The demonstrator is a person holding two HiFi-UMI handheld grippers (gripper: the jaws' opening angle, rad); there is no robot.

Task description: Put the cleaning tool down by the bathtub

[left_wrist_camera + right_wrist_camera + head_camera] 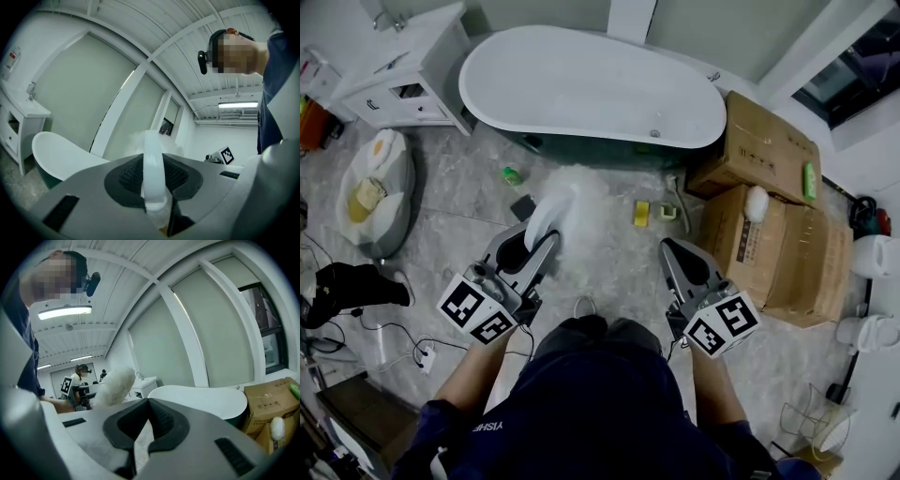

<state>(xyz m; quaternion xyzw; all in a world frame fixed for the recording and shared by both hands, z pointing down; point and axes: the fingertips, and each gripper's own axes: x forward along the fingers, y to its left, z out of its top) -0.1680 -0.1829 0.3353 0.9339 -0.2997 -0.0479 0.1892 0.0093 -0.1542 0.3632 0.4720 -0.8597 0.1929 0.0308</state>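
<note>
Left gripper [536,246], lower centre-left of the head view, is clamped on the white handle [153,164] of the fluffy duster [572,199]; its head shows mid-frame, just below the bathtub [591,89]. Right gripper [677,255], lower right, has its jaws together, holding nothing

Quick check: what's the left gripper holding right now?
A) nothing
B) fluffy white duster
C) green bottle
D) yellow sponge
B: the left gripper is clamped on the handle of the fluffy white duster, whose head points toward the bathtub.
</note>
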